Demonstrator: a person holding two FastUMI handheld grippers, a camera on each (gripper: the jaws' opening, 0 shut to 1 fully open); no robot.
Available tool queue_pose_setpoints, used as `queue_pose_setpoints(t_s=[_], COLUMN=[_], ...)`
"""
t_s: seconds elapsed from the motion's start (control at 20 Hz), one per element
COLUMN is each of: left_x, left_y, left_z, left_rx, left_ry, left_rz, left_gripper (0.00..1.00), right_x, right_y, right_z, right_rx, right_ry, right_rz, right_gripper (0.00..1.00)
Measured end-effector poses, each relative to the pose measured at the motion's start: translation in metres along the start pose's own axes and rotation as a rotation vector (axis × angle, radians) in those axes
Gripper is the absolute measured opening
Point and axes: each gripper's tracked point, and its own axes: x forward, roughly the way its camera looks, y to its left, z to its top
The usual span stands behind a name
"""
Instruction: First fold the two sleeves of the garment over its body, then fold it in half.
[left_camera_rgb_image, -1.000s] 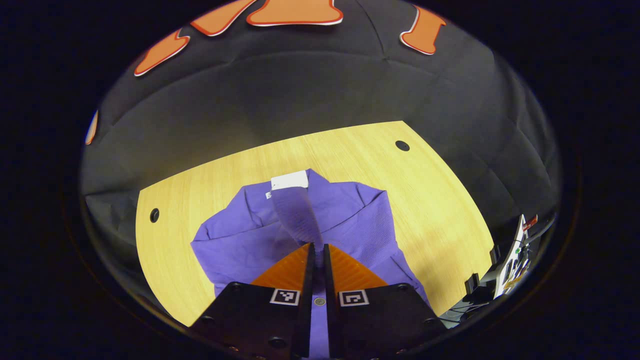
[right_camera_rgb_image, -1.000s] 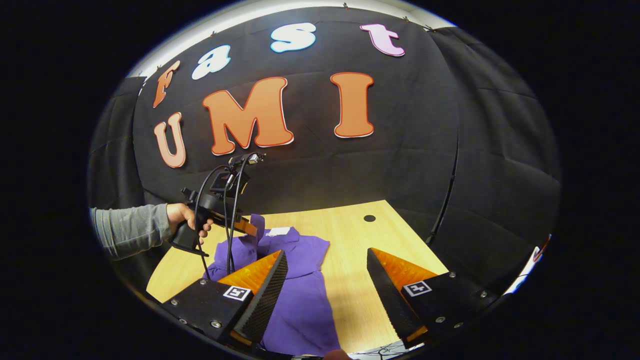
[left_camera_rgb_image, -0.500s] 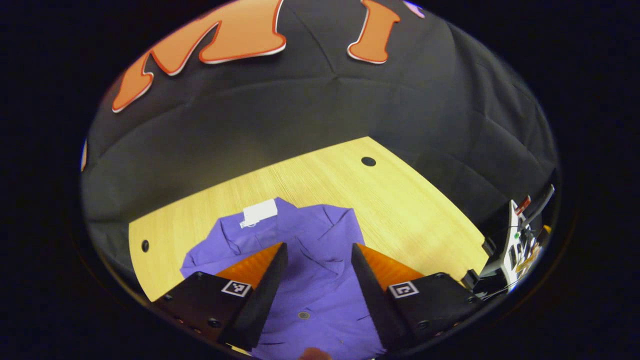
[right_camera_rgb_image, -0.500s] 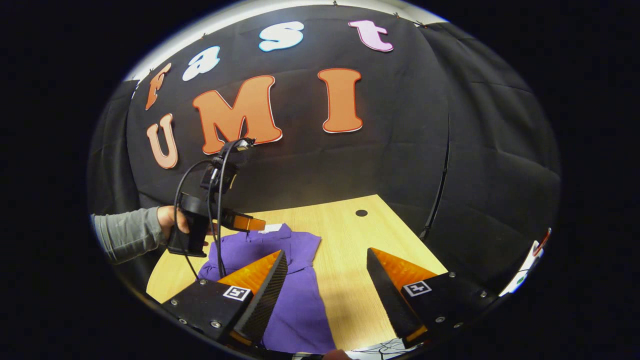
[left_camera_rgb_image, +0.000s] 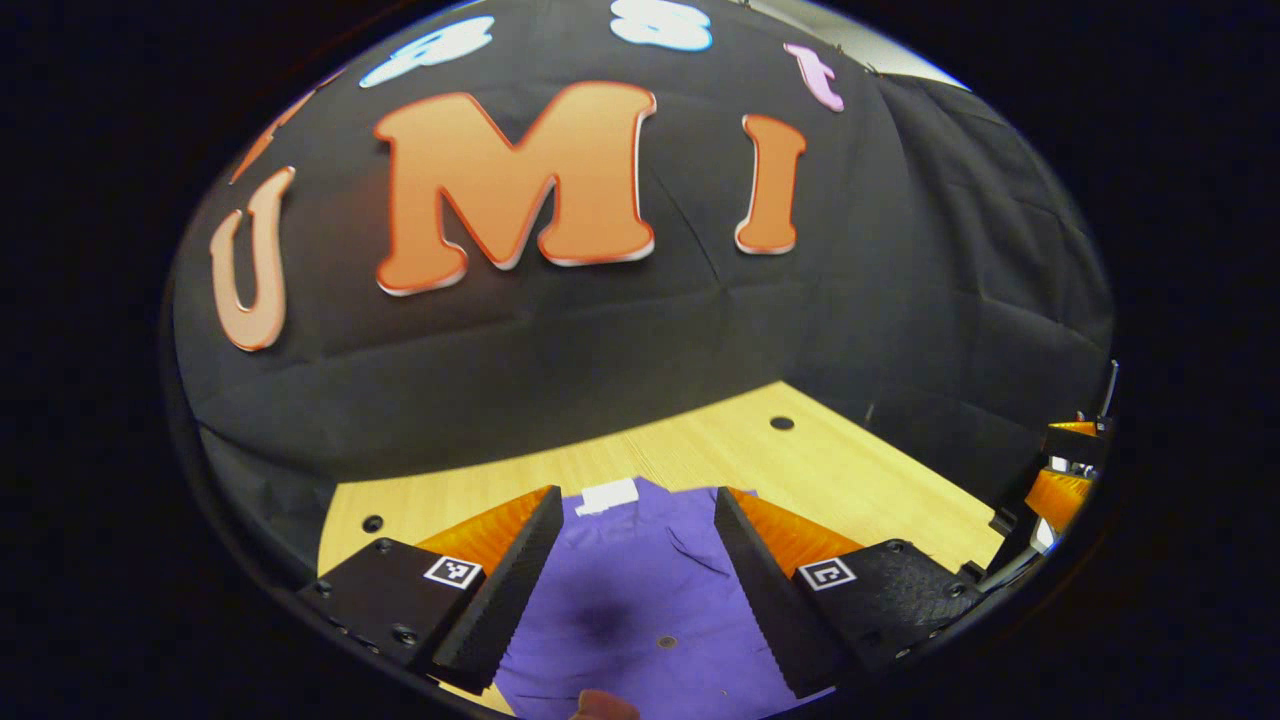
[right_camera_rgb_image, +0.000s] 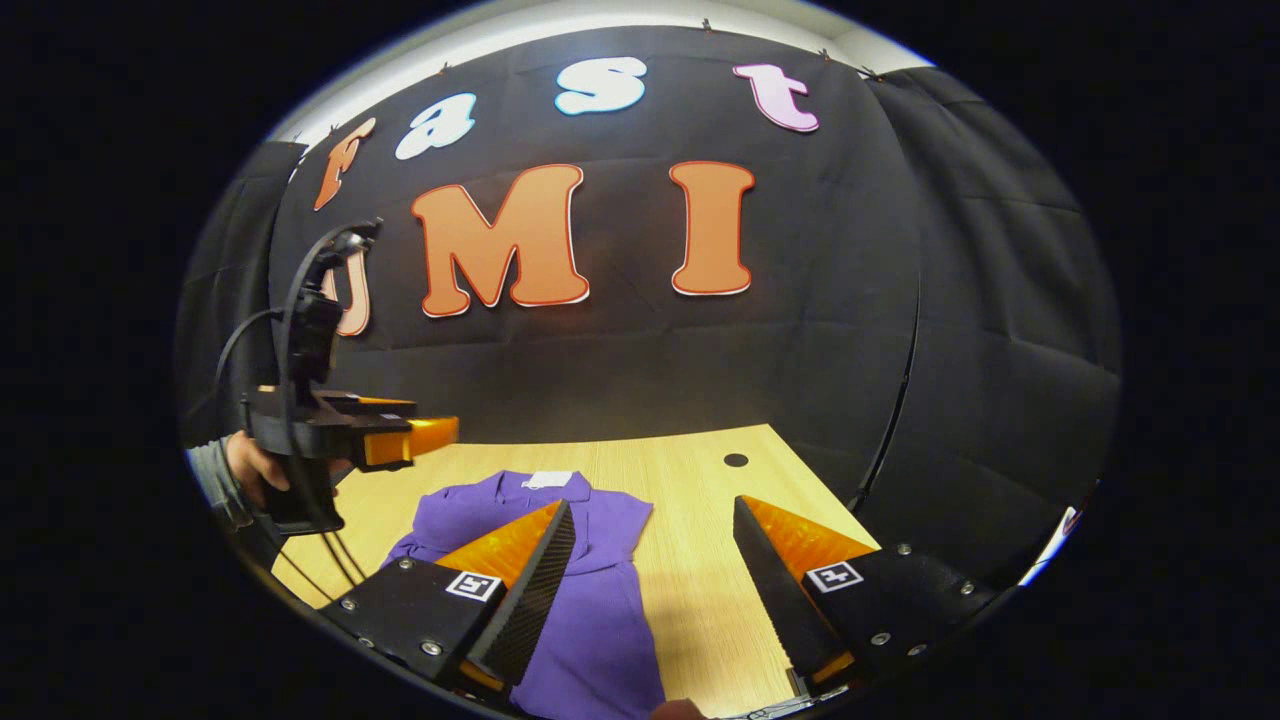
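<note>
A purple garment (left_camera_rgb_image: 640, 600) lies flat on the wooden table (left_camera_rgb_image: 840, 470), with a white label (left_camera_rgb_image: 610, 495) at its far end. My left gripper (left_camera_rgb_image: 630, 500) hovers open above it with nothing between its fingers. In the right gripper view the same garment (right_camera_rgb_image: 590, 610) lies on the table's left half, its white label (right_camera_rgb_image: 548, 479) at the far edge. My right gripper (right_camera_rgb_image: 655, 515) is open over the garment's right edge and the bare wood. The left gripper (right_camera_rgb_image: 430, 435) shows there too, raised at the left in a person's hand (right_camera_rgb_image: 245, 465).
The wooden table (right_camera_rgb_image: 700, 480) has a small round hole (right_camera_rgb_image: 736, 460) near its far right corner and others (left_camera_rgb_image: 782, 423) (left_camera_rgb_image: 372, 523) in the left gripper view. Black cloth walls close the booth behind and to the right. Some equipment (left_camera_rgb_image: 1060, 490) sits at the right edge.
My left gripper has let go of the purple fabric it was shut on, opened, and risen up and back to the left. The fabric now lies flat on the garment. The right gripper has barely moved.
</note>
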Motion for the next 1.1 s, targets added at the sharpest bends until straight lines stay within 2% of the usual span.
queue_pose_setpoints(t_s=[0.25, 0.5, 0.65, 0.9, 1.1], left_x=[-0.069, -0.126, -0.152, -0.185, -0.184], left_y=[0.03, 0.049, 0.07, 0.094, 0.102], left_z=[0.029, 0.024, 0.001, -0.035, -0.093], left_rx=[0.025, 0.013, 0.007, -0.037, -0.047], left_ry=[-0.202, -0.305, -0.313, -0.3, -0.149], left_rz=[0.123, 0.207, 0.279, 0.349, 0.364], left_gripper=[0.98, 0.97, 0.97, 0.96, 0.96], right_x=[0.002, 0.007, 0.007, -0.001, -0.005], right_y=[0.015, 0.024, 0.021, 0.02, 0.026], right_z=[0.014, 0.007, -0.021, -0.054, -0.101], right_rx=[-0.035, -0.071, -0.104, -0.11, -0.098], right_ry=[-0.095, -0.099, -0.026, 0.047, 0.186], right_rz=[0.024, 0.047, 0.049, 0.056, 0.09], right_gripper=[0.95, 0.95, 0.95, 0.95, 0.95])
